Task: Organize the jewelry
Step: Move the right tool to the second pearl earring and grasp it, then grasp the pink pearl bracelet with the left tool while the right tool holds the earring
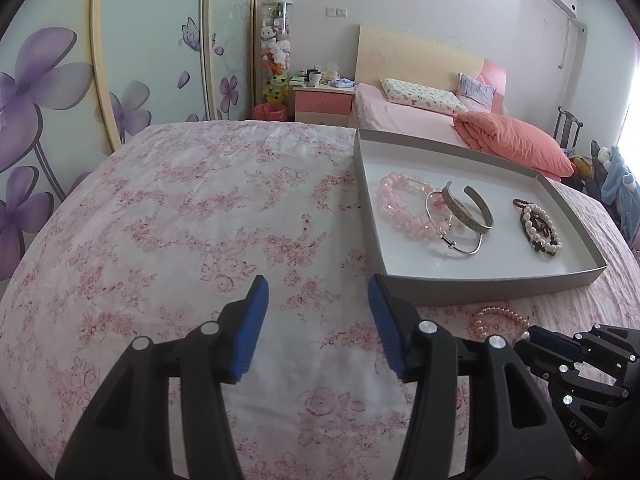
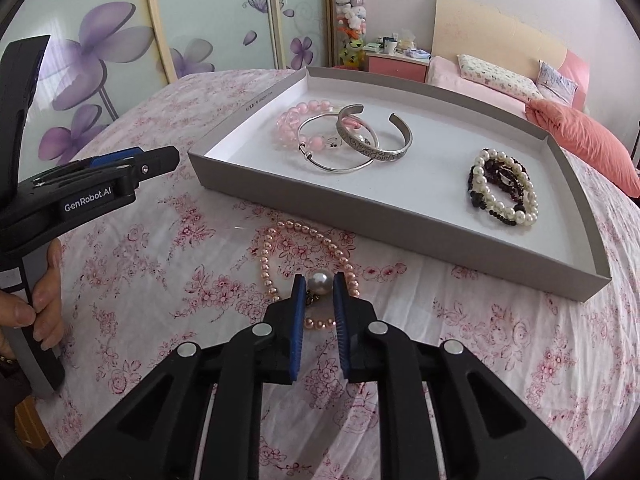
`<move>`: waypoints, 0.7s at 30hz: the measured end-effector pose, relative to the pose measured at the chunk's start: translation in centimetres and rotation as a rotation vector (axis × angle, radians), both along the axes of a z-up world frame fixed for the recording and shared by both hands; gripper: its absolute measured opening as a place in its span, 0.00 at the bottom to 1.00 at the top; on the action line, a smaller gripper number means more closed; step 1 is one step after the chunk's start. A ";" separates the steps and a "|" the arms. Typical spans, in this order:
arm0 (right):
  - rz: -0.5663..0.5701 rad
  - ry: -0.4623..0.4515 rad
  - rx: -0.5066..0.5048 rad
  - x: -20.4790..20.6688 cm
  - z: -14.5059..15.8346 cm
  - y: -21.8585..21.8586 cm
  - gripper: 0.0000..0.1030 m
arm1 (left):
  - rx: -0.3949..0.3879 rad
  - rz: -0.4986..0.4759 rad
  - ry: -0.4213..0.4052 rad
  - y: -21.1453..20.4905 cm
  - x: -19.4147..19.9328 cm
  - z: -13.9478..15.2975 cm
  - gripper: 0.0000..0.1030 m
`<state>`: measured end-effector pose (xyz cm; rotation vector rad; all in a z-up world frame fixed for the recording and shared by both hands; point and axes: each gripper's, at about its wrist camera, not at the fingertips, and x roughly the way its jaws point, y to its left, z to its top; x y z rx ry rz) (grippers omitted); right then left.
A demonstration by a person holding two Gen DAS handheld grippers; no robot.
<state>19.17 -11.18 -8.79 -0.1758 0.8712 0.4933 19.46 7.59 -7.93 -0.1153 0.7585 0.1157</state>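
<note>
Tray (image 2: 248,184): grey shallow box with a white floor, lying on the floral bedspread (image 2: 160,248).
Tray, left part: pink bead bracelet (image 2: 290,118), thin silver bangle (image 2: 340,168) and engraved silver cuff (image 2: 380,148), overlapping.
Tray, right part: white pearl and dark bead bracelets (image 2: 504,188), heaped together.
Outside tray: pink pearl necklace (image 2: 304,232) on the bedspread, just beside the near wall.
Right gripper (image 2: 319,284): narrowed around the necklace's large white pearl; contact unclear.
Left gripper (image 1: 318,292): spread wide, holding nothing, over bare bedspread.

A home bedroom: bed (image 1: 424,116), nightstand (image 1: 322,104), floral wardrobe doors (image 1: 48,92).
</note>
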 end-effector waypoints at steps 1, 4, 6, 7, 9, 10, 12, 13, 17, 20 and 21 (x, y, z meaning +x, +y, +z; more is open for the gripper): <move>-0.008 0.001 0.002 0.0 0.0 0.0 0.14 | 0.000 0.000 0.000 0.0 0.0 0.0 0.51; -0.039 -0.018 0.021 -0.1 0.4 -0.8 0.14 | 0.004 -0.004 0.001 -0.2 -0.1 0.0 0.51; -0.056 -0.028 0.030 -0.2 0.7 -1.6 0.14 | 0.006 -0.015 0.007 -0.5 -0.1 -0.1 0.51; -0.072 -0.032 0.035 -0.2 0.9 -2.3 0.14 | 0.006 -0.020 0.010 -0.7 -0.1 -0.1 0.51; -0.113 -0.036 0.036 -0.1 1.2 -3.8 0.14 | -0.001 -0.038 0.021 -1.3 -0.1 -0.2 0.51; -0.130 -0.036 0.031 0.1 1.2 -4.5 0.14 | -0.011 -0.050 0.029 -1.6 0.0 -0.3 0.51; -0.182 -0.030 0.017 0.6 0.9 -6.1 0.14 | -0.028 -0.072 0.043 -2.4 0.1 -0.4 0.51; -0.202 -0.026 0.013 0.7 0.7 -6.7 0.14 | -0.040 -0.091 0.054 -3.0 0.2 -0.5 0.51; -0.278 -0.004 0.002 1.2 0.0 -9.3 0.14 | -0.056 -0.157 0.084 -5.5 0.4 -0.9 0.51; -0.299 -0.002 0.008 1.1 -0.2 -10.3 0.14 | -0.053 -0.207 0.109 -7.4 0.5 -1.4 0.51; -0.303 -0.003 0.005 1.1 -0.2 -10.4 0.14 | -0.052 -0.222 0.122 -8.2 0.7 -1.6 0.51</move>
